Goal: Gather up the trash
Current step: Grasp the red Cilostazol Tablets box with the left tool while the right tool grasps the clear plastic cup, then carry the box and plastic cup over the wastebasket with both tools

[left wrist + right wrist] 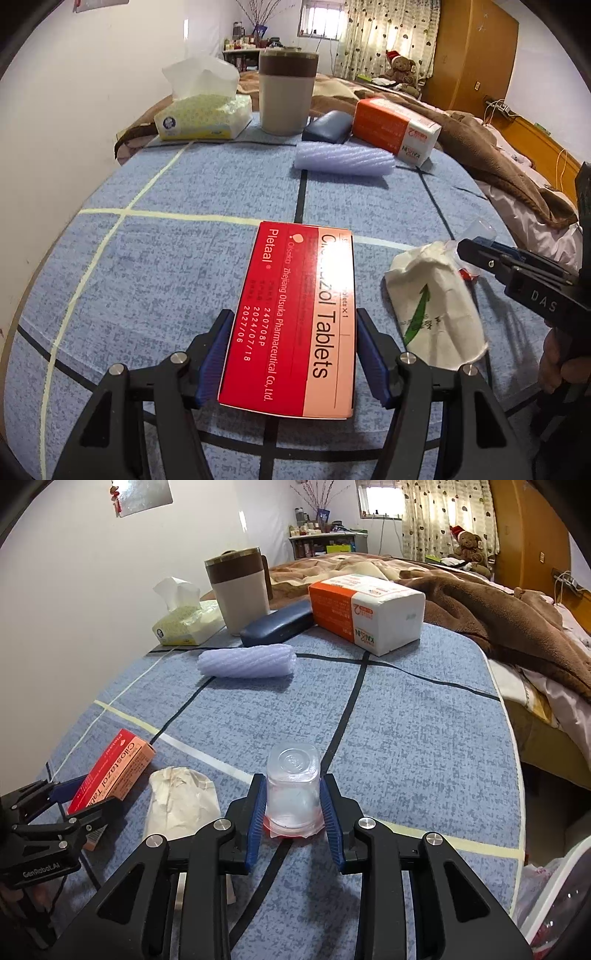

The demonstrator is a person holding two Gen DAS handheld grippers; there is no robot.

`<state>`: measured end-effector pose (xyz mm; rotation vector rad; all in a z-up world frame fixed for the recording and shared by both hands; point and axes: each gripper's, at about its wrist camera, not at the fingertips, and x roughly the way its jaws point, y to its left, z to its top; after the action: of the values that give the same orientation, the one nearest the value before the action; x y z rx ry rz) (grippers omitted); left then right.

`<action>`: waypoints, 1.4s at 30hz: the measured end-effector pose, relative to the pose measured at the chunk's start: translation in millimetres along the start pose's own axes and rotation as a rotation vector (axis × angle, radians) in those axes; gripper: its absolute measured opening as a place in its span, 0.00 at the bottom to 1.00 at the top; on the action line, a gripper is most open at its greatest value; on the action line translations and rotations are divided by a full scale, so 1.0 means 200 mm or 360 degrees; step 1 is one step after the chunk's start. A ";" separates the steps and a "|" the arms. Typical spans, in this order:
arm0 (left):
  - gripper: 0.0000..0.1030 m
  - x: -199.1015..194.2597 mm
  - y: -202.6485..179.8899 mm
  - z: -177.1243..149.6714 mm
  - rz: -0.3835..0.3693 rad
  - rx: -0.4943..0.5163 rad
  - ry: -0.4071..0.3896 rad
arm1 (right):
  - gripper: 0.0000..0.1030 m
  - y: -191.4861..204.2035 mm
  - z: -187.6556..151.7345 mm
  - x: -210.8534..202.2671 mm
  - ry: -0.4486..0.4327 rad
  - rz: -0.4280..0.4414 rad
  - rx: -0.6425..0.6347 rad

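1. Where the left wrist view looks down its own fingers, the left gripper (pixel 293 360) holds a red tablet box (pixel 295 317) lengthwise, one blue pad pressed on each long side; the box's far end points to 12 o'clock over the blue tablecloth (pixel 166 258).
2. Right gripper (pixel 293 812): clamped on a clear plastic cup (pixel 293 786) lying on its side, base toward 12 o'clock, pads touching both walls; a red rim shows at the near end.
3. Crumpled white paper bag (pixel 436 295) with green print: on the cloth at 3 o'clock of the tablet box, just beside it; in the right view it lies at 9 o'clock of the cup, between the two grippers.
4. Rolled foam sheet (pixel 245 662): at 12 o'clock, well apart from both grippers.
5. Far edge, left to right: tissue pack (pixel 203 118), lidded mug (pixel 286 92), dark blue case (pixel 327 127), orange-and-white napkin pack (pixel 395 129).
6. Beyond the table: bed with a brown blanket (pixel 480 602).
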<state>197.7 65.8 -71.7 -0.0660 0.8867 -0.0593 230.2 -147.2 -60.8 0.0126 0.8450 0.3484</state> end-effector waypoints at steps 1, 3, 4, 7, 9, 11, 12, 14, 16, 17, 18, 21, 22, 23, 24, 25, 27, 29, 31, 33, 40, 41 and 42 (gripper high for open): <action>0.64 -0.01 0.00 0.00 -0.0007 0.0005 -0.0004 | 0.30 0.00 0.00 -0.01 -0.0006 -0.0001 0.0000; 0.64 -0.03 -0.01 0.00 -0.0017 0.0007 -0.0017 | 0.30 0.00 -0.01 -0.04 -0.0022 -0.0014 0.0000; 0.64 -0.04 -0.02 0.00 -0.0019 0.0009 -0.0023 | 0.30 0.00 -0.01 -0.05 -0.0031 -0.0021 0.0001; 0.64 -0.09 -0.04 0.01 -0.0023 0.0033 -0.0055 | 0.30 -0.01 -0.02 -0.11 -0.0057 -0.0023 0.0017; 0.64 -0.13 -0.06 0.01 -0.0040 0.0046 -0.0075 | 0.30 -0.02 -0.03 -0.14 -0.0071 -0.0031 0.0023; 0.64 -0.16 -0.09 0.02 -0.0051 0.0064 -0.0097 | 0.30 -0.02 -0.03 -0.18 -0.0089 -0.0039 0.0034; 0.64 -0.18 -0.10 0.02 -0.0060 0.0073 -0.0109 | 0.30 -0.03 -0.04 -0.19 -0.0097 -0.0044 0.0039; 0.64 -0.23 -0.13 0.02 -0.0064 0.0097 -0.0140 | 0.30 -0.04 -0.05 -0.24 -0.0112 -0.0051 0.0056; 0.64 -0.26 -0.17 0.02 -0.0078 0.0121 -0.0170 | 0.30 -0.05 -0.06 -0.29 -0.0138 -0.0068 0.0064; 0.64 -0.29 -0.19 0.02 -0.0101 0.0130 -0.0181 | 0.30 -0.05 -0.06 -0.31 -0.0149 -0.0076 0.0066; 0.64 -0.31 -0.20 0.02 -0.0114 0.0138 -0.0190 | 0.30 -0.06 -0.07 -0.34 -0.0160 -0.0081 0.0071; 0.64 -0.35 -0.26 0.02 -0.0139 0.0175 -0.0227 | 0.30 -0.09 -0.10 -0.43 -0.0201 -0.0109 0.0097; 0.64 -0.37 -0.28 0.02 -0.0157 0.0184 -0.0235 | 0.30 -0.09 -0.11 -0.45 -0.0213 -0.0114 0.0103; 0.64 -0.38 -0.30 0.02 -0.0172 0.0197 -0.0243 | 0.30 -0.10 -0.12 -0.49 -0.0227 -0.0125 0.0112; 0.64 -0.39 -0.32 0.02 -0.0184 0.0209 -0.0249 | 0.30 -0.11 -0.13 -0.51 -0.0242 -0.0134 0.0121; 0.64 -0.40 -0.34 0.02 -0.0198 0.0222 -0.0257 | 0.30 -0.12 -0.14 -0.54 -0.0258 -0.0144 0.0131; 0.64 -0.42 -0.39 0.01 -0.0226 0.0248 -0.0266 | 0.30 -0.15 -0.16 -0.60 -0.0285 -0.0169 0.0153; 0.64 -0.45 -0.44 0.00 -0.0258 0.0278 -0.0281 | 0.30 -0.18 -0.17 -0.64 -0.0296 -0.0196 0.0172; 0.64 -0.46 -0.50 0.00 -0.0287 0.0308 -0.0291 | 0.30 -0.21 -0.20 -0.69 -0.0316 -0.0227 0.0194; 0.64 -0.48 -0.55 0.00 -0.0322 0.0337 -0.0296 | 0.30 -0.25 -0.22 -0.73 -0.0330 -0.0254 0.0223; 0.64 -0.51 -0.76 -0.02 -0.0424 0.0440 -0.0308 | 0.30 -0.39 -0.32 -0.87 -0.0373 -0.0393 0.0316; 0.64 -0.51 -0.79 -0.02 -0.0438 0.0456 -0.0305 | 0.30 -0.40 -0.33 -0.88 -0.0376 -0.0409 0.0321; 0.64 -0.51 -0.82 -0.02 -0.0454 0.0470 -0.0303 | 0.30 -0.42 -0.35 -0.91 -0.0380 -0.0425 0.0331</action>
<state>126.8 -89.5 17.7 0.0774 0.6658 -0.4426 93.7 -290.4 13.1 0.1313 0.6333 0.0054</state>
